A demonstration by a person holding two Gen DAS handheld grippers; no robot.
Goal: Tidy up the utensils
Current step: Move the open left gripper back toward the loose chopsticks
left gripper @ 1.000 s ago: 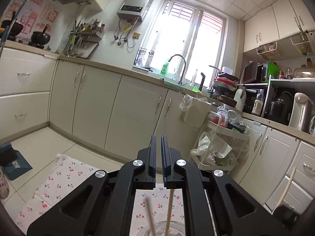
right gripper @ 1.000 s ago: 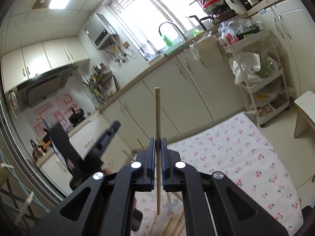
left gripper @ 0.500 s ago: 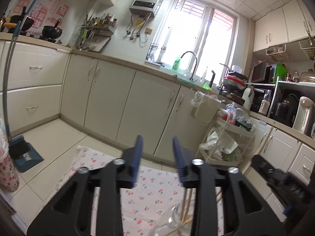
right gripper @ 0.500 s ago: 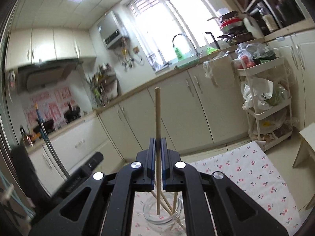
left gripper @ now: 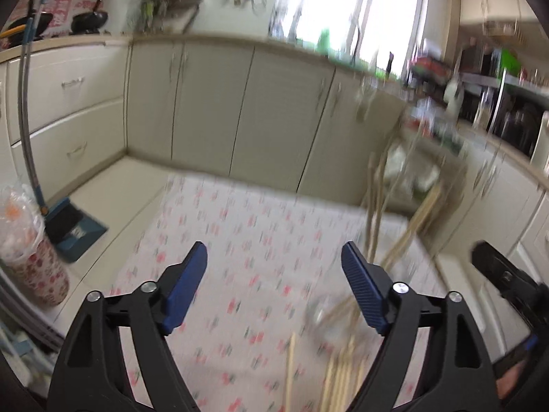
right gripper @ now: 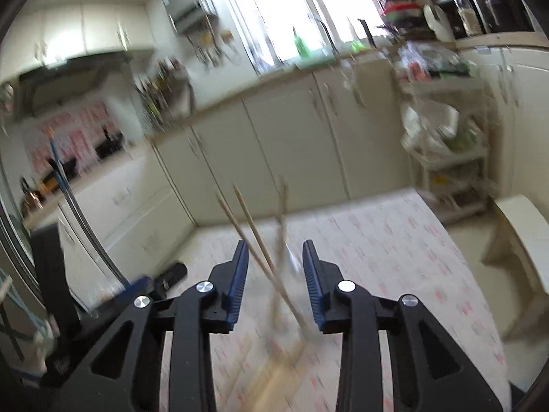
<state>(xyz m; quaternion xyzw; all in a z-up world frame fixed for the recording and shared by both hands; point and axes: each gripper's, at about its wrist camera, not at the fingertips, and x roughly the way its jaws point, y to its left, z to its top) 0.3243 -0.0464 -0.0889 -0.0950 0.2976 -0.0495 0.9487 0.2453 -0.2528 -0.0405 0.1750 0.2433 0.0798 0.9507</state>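
Both views are blurred by motion. My left gripper [left gripper: 274,257] is wide open and empty above the cherry-print cloth [left gripper: 247,240]. A clear glass jar [left gripper: 327,322] sits by its right finger, with several wooden chopsticks [left gripper: 375,206] leaning out of it. More chopsticks [left gripper: 338,374] lie on the cloth at the bottom edge. My right gripper [right gripper: 276,257] is open, and the chopsticks [right gripper: 255,231] standing in the jar show between its fingers, free of them. Loose chopsticks [right gripper: 274,370] lie on the cloth below. The other gripper [left gripper: 507,278] shows at the right edge.
Cream kitchen cabinets [left gripper: 240,110] run behind the cloth-covered table. A blue dustpan with broom [left gripper: 68,226] and a patterned bin [left gripper: 31,250] stand at left. A white trolley [right gripper: 446,144] and a small stool [right gripper: 514,233] stand at right.
My right gripper has opened and let go of the chopstick, which now stands in the jar. My left gripper has opened wider and tipped down toward the table.
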